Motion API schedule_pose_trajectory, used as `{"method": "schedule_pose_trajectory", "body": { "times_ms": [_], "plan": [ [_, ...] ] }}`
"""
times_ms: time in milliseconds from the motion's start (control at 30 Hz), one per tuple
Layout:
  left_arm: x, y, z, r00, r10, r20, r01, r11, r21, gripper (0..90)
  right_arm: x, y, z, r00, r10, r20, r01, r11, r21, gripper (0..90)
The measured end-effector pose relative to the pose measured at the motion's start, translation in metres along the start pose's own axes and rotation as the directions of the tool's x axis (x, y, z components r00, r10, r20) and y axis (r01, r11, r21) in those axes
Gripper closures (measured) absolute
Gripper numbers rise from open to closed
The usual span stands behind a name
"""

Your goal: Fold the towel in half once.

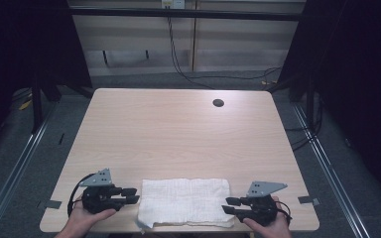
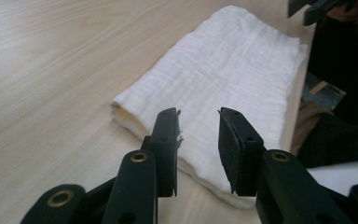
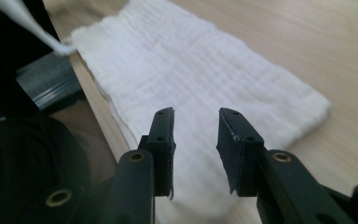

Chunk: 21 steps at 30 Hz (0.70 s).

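White folded cloth [image 1: 184, 201]: lies flat on the wooden table [image 1: 178, 134], at the table's near edge and about midway along it, long side running across; in the left gripper view the cloth [image 2: 223, 88] shows layered folds at its nearer end, and in the right gripper view the cloth [image 3: 191, 88] reaches right up to the table edge. Left gripper [image 1: 131, 195]: held in the person's left hand [image 1: 82, 215], just beside the left end of the cloth, jaws pointing toward it; jaws stand parted with a clear gap, nothing pinched between them, pads not pressing on the cloth; the same gripper [image 2: 198, 135] seen from its own camera hangs low over the near end of the cloth, whether it brushes the fabric cannot be told. Right gripper [image 1: 229, 205]: held in the person's right hand [image 1: 270, 225], just beside the right end of the cloth, jaws pointing toward it; jaws likewise parted, gap empty, no hold on the fabric; from its own camera the gripper [image 3: 196, 135] sits over the end of the cloth. Dark round hole [image 1: 218, 102]: in the table, far from the cloth, toward the far right corner. Grey floor [image 1: 25, 163]: around the table on both sides.
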<state>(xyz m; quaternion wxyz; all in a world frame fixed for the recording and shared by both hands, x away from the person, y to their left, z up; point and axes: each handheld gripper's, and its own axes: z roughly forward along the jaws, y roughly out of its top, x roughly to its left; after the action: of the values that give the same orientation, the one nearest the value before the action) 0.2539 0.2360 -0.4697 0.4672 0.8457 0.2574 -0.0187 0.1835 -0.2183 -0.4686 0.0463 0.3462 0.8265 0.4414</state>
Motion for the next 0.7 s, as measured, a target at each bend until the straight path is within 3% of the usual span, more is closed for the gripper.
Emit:
{"method": "schedule_pose_trajectory", "body": {
  "times_ms": [167,300,467,633,700],
  "plan": [
    [0.012,0.007,0.007,0.9990,-0.027,-0.035,0.028,0.9994,0.019,63.9,0.012,0.020,0.022,0.9986,-0.027,-0.045,0.026,1.000,-0.011,66.3],
    [0.017,0.018,0.015,0.9989,-0.021,-0.041,0.022,0.9995,0.022,61.9,0.026,0.032,0.044,0.9927,-0.058,-0.106,0.061,0.998,0.026,64.2],
    [0.027,0.032,0.025,0.9983,-0.009,-0.058,0.010,0.9995,0.029,59.8,0.044,0.050,0.072,0.9851,-0.089,-0.147,0.100,0.993,0.068,57.2],
    [0.041,0.046,0.037,0.9955,-0.023,-0.092,0.025,0.9994,0.025,58.3,0.057,0.066,0.086,0.9760,-0.119,-0.182,0.134,0.988,0.076,50.6],
    [0.044,0.049,0.037,0.9957,-0.039,-0.084,0.039,0.9992,0.001,57.6,0.062,0.071,0.090,0.9748,-0.135,-0.177,0.149,0.987,0.068,50.3]
  ]
}}
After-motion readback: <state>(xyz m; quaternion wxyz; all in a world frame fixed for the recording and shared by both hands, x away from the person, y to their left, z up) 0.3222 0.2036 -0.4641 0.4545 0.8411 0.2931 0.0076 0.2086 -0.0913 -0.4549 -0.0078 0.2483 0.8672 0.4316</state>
